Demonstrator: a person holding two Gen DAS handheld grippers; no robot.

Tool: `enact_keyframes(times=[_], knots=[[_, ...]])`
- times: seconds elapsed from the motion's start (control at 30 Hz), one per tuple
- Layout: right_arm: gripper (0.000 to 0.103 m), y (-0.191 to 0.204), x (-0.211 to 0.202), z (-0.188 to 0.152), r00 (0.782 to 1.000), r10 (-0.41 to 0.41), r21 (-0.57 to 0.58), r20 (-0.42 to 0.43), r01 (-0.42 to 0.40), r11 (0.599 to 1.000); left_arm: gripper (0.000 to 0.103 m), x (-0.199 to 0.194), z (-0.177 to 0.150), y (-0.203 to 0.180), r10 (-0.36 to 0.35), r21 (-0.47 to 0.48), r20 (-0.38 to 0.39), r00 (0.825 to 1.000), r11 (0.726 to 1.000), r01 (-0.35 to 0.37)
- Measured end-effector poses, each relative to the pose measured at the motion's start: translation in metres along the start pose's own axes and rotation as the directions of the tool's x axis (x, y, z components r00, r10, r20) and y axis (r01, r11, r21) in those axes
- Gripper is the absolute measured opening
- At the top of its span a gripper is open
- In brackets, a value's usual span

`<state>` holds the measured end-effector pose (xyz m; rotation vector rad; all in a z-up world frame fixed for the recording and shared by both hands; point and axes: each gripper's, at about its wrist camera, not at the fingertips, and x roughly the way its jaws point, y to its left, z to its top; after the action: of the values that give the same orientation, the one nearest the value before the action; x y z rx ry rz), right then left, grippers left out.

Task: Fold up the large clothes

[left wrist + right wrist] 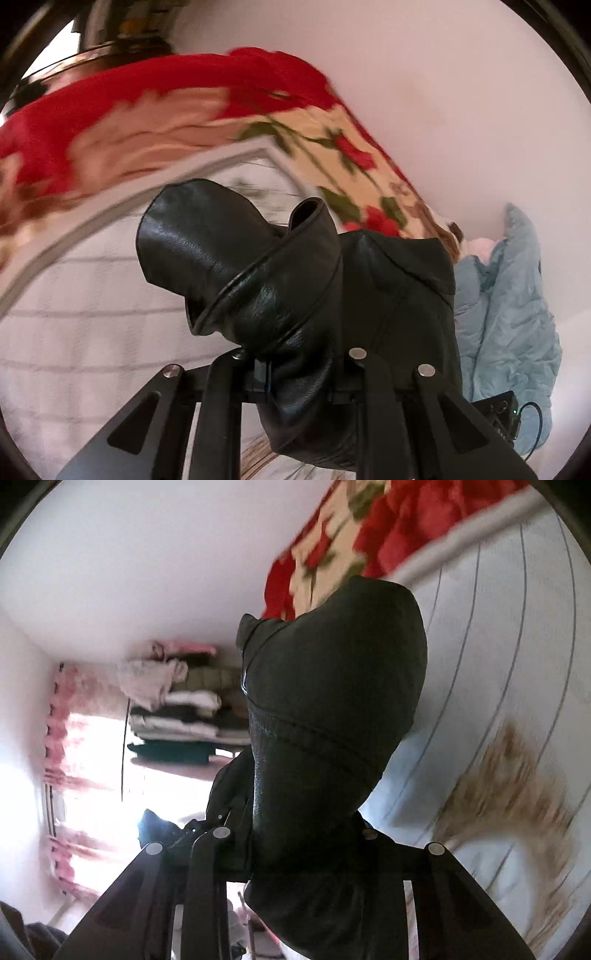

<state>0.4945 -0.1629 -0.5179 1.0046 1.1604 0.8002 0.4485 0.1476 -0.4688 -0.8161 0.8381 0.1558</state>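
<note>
White quilted bedding (74, 295) fills the lower left of the left wrist view, with a red floral blanket (184, 96) blurred across the top and a pale blue padded garment (509, 295) heaped at the right edge. In the right wrist view the bed sheet (498, 646) with thin stripes takes the right side, a shelf of folded clothes (177, 716) sits at middle left, and a window with pink curtain (62, 738) is at far left.

The black leather jacket (280, 280) hangs in the air, bunched directly in front of both cameras. The left tongs (295, 373) are closed on a thick fold of it; its piped edge runs diagonally from lower left to upper right above them. The right tongs (295, 856) also grip the jacket (332, 701), which rises from them toward the top centre of the frame.

I judge the jacket is lifted for spreading, not yet folded. Its long axis probably runs between the two tongs, so both are equally near; the bed lies beyond the garment.
</note>
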Motion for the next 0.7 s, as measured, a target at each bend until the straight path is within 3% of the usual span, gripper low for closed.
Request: enact_keyframes(times=[0.17, 0.3, 0.43, 0.53, 0.6, 0.7], knots=[[0.033, -0.06, -0.029, 0.079, 0.999, -0.013, 0.024, 0.033, 0.012, 1.0, 0.016, 0.097, -0.01, -0.047, -0.02, 0.072, -0.081, 0.996, 0.997, 0.026], [0.034, -0.11, -0.045, 0.119, 0.996, -0.085, 0.081, 0.021, 0.083, 0.993, 0.017, 0.15, -0.033, -0.066, 0.037, 0.176, -0.152, 0.988, 0.984, -0.01], [0.048, -0.146, -0.055, 0.13, 0.99, -0.141, 0.103, -0.003, 0.14, 0.985, 0.03, 0.164, -0.048, -0.07, 0.09, 0.257, -0.181, 0.979, 0.966, -0.041], [0.056, -0.149, -0.047, 0.13, 0.98, -0.198, 0.111, -0.027, 0.199, 0.974, 0.039, 0.164, -0.053, -0.068, 0.129, 0.288, -0.197, 0.972, 0.955, -0.068], [0.06, -0.142, -0.047, 0.129, 0.962, -0.269, 0.103, -0.038, 0.272, 0.957, 0.042, 0.158, -0.054, -0.073, 0.161, 0.328, -0.199, 0.967, 0.941, -0.089], [0.065, -0.114, -0.052, 0.125, 0.903, -0.428, 0.059, -0.029, 0.429, 0.901, 0.053, 0.151, -0.057, -0.085, 0.244, 0.421, -0.171, 0.955, 0.894, -0.153]])
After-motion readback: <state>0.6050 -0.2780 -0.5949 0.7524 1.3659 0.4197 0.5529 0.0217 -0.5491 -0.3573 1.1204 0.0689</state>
